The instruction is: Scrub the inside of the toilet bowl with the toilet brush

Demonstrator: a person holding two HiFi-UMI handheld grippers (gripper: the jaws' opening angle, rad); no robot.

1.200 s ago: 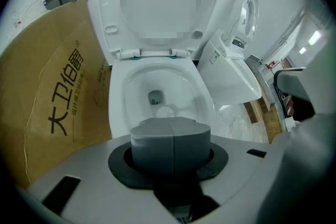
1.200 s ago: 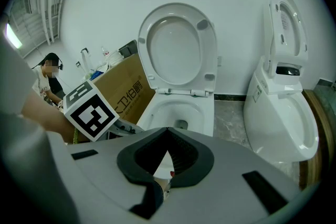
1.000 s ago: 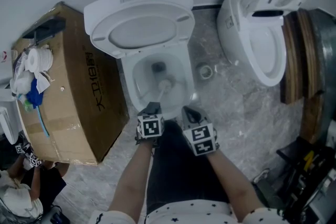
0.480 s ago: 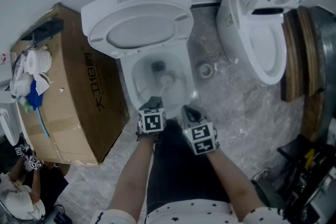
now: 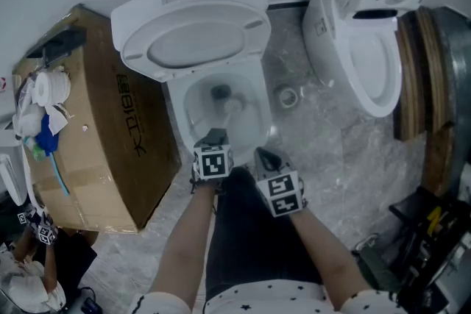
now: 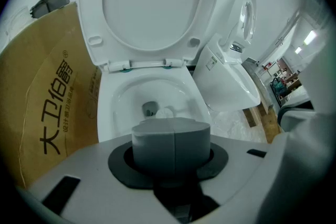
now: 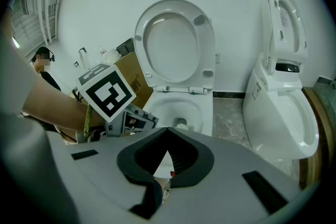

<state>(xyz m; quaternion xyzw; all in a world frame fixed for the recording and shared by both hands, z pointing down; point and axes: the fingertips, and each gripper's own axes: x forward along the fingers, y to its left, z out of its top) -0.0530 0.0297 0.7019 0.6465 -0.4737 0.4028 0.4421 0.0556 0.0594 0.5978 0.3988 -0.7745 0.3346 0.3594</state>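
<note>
The white toilet bowl (image 5: 263,108) stands open with its seat and lid (image 5: 193,46) raised. The toilet brush's white head (image 5: 234,107) sits inside the bowl next to the dark drain. My left gripper (image 5: 213,137) hovers over the bowl's near rim, shut on the brush handle, which its body mostly hides. In the left gripper view the jaws (image 6: 170,136) are pressed together, with the brush head (image 6: 166,112) just beyond them. My right gripper (image 5: 266,158) is beside it to the right, open and empty. The right gripper view shows its jaws (image 7: 167,165) apart, with the bowl (image 7: 181,107) ahead.
A large cardboard box (image 5: 110,129) with paper rolls (image 5: 51,84) on top flanks the toilet's left. A tape roll (image 5: 288,95) lies on the grey floor to the right. A second toilet (image 5: 368,48) and wooden boards (image 5: 419,84) stand further right. A person crouches at bottom left.
The left gripper has edged forward over the rim. The brush head has slid a little toward the far side of the bowl, near the drain. The right gripper has barely moved.
</note>
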